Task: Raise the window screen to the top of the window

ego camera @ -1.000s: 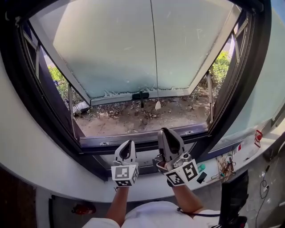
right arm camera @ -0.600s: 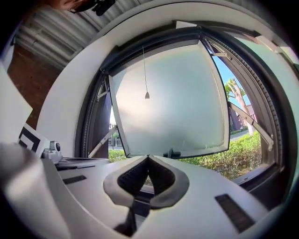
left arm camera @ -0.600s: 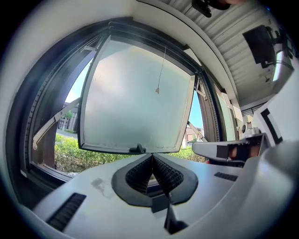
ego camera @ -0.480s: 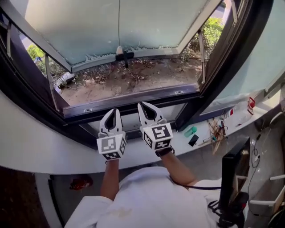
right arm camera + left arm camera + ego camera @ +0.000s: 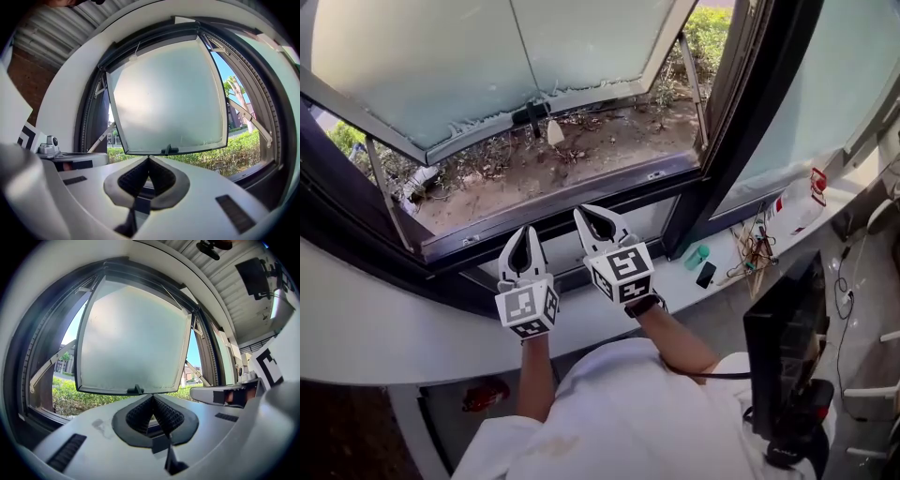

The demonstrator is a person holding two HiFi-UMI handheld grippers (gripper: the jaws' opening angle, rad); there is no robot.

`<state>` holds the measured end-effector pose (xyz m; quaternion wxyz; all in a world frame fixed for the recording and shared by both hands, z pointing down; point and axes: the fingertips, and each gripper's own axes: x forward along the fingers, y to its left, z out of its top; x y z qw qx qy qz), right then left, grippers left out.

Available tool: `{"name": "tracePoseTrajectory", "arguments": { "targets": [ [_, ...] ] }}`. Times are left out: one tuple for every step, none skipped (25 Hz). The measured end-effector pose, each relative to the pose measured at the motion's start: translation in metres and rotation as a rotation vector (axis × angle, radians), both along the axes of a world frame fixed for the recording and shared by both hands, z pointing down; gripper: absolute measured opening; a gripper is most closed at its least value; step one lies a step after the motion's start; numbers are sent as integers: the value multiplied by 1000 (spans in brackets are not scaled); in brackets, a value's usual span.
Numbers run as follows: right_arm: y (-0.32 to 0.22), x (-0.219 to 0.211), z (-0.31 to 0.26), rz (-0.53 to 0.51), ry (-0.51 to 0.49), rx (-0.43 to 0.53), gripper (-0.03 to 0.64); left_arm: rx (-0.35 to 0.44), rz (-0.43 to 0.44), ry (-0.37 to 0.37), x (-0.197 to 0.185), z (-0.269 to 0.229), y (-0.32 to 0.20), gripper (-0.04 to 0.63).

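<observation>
Left tongs (image 5: 525, 234) and right tongs (image 5: 585, 215) are both closed, tips together at the sill rail (image 5: 628, 187) — can't tell if anything thin is pinched. Window screen seems down at that rail; mesh not resolvable. Gripper views show the whole swung-out frosted sash (image 5: 133, 343) and the hedge (image 5: 239, 152) — head view crops the sash top.

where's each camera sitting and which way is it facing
Head view: on the person's head, looking steeply down at the window frame; both forearms, left claw and right claw show, shut.
Left gripper view: rides the left claw, facing out at the open frosted pane; its shut jaws show, right claw beside.
Right gripper view: rides the right claw, facing the same way; shut jaws, left claw at left.
Both gripper views share the frosted pane, its handle and the hedge.
</observation>
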<state>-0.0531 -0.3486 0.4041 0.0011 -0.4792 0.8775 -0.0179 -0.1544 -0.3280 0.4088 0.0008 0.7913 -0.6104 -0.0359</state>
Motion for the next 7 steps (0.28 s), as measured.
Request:
{"name": "tracePoseTrajectory", "arguments": {
  "targets": [
    [1, 0, 1, -1, 2, -2, 3, -2, 1, -1, 1, 0, 0, 2],
    [1, -1, 1, -3, 2, -4, 3, -3, 2, -1, 1, 0, 1, 2],
    [2, -1, 2, -6, 3, -7, 3, -3, 3, -1, 1, 0, 1, 2],
    [3, -2, 3, -8, 3, -9, 3, -3, 3, -1, 1, -1, 2, 2],
    [4, -3, 3, -11, 3, -10, 3, -3, 4, -1, 1, -1, 2, 2],
    [5, -5, 3, -14, 4, -10, 3, -4, 4, -2, 1, -1, 3, 2],
    [6, -6, 3, -16, 4, -9, 3, -4, 4, -2, 1, -1, 4, 2]
  ]
}}
